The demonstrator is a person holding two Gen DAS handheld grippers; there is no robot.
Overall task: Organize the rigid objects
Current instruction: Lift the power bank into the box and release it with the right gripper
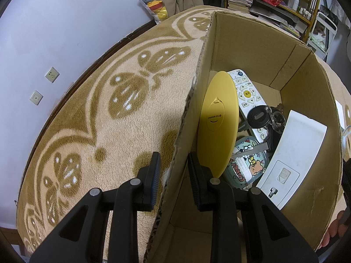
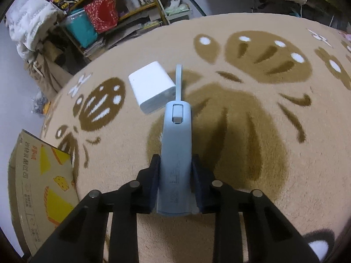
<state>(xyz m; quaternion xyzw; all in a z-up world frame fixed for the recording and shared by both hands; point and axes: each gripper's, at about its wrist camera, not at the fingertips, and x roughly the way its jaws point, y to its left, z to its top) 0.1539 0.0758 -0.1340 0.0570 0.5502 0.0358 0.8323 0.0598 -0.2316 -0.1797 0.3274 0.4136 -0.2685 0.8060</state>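
We see our left hand-held gripper placed over the near left wall of the cardboard box, one finger outside and one inside; whether the pads press the wall, we cannot tell. The box stands on a beige blanket with brown butterfly patterns. Inside it a yellow disc leans on the left wall, and right of it lie a white remote control, a bunch of keys, a cartoon tin and a white panel. Our right hand-held gripper is clenched on a light blue power bank, held above the blanket. Just beyond it, on the far left, a white charger block lies on the blanket.
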